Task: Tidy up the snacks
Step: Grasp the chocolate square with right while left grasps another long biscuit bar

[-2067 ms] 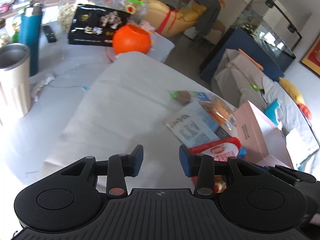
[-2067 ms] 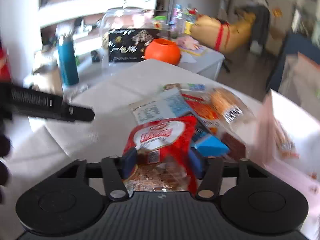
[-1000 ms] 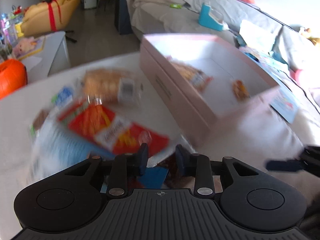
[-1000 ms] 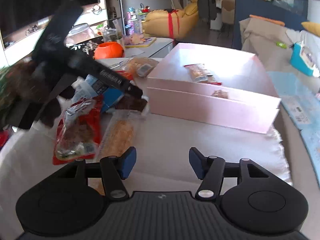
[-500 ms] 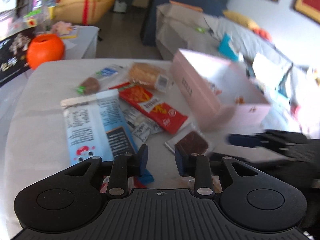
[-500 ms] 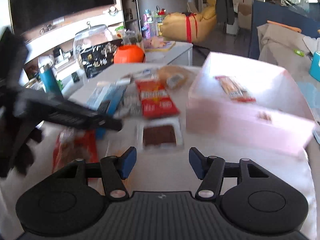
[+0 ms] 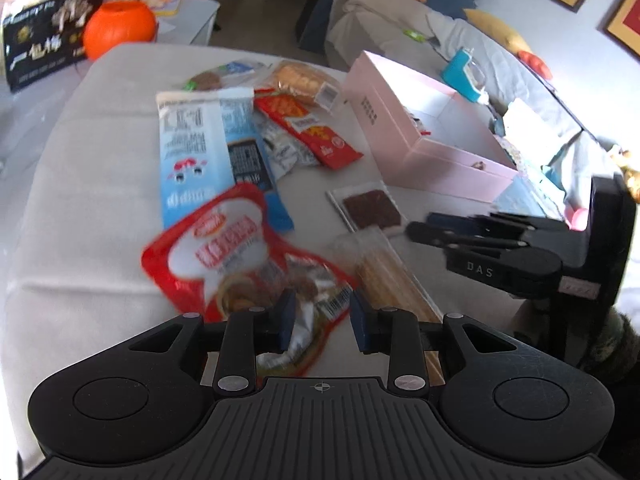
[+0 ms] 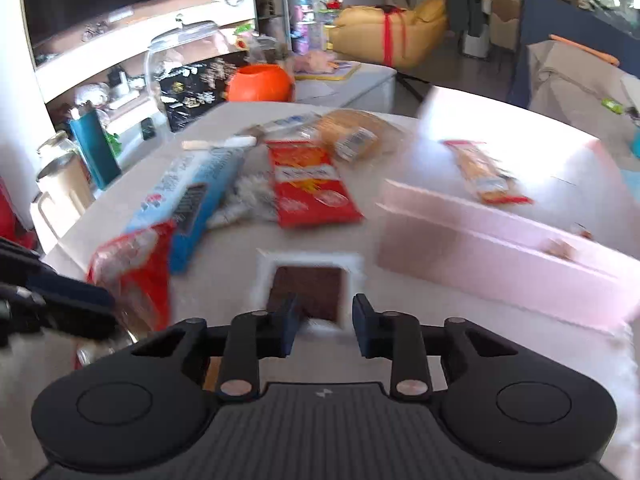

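Snack packets lie scattered on a pale table beside an open pink box [image 7: 400, 136] [image 8: 480, 264]. My left gripper [image 7: 322, 320] hovers over a red snack bag [image 7: 240, 256] [image 8: 132, 264]. Its jaws stand narrowly open, with the bag's foil edge loose between them. My right gripper [image 8: 325, 324] [image 7: 416, 228] is down at a clear packet with a dark brown square [image 8: 308, 284] [image 7: 372, 208]. Its jaws are drawn in tight on the packet's near edge. A long biscuit packet [image 7: 388, 276] lies between the two grippers. The left gripper [image 8: 100, 300] shows as a blur.
Farther back lie a long blue packet [image 7: 200, 152], a red packet [image 7: 308, 128] and a wrapped bun [image 7: 300, 78]. A snack bar [image 8: 484, 176] lies in the box. An orange pot [image 7: 118, 28], a teal bottle [image 8: 96, 148] and a metal cup [image 8: 60, 184] stand beyond the table's left edge.
My right gripper has moved in on the brown packet and its jaws have narrowed from wide open. My left gripper has swung from the blue packet to over the red bag.
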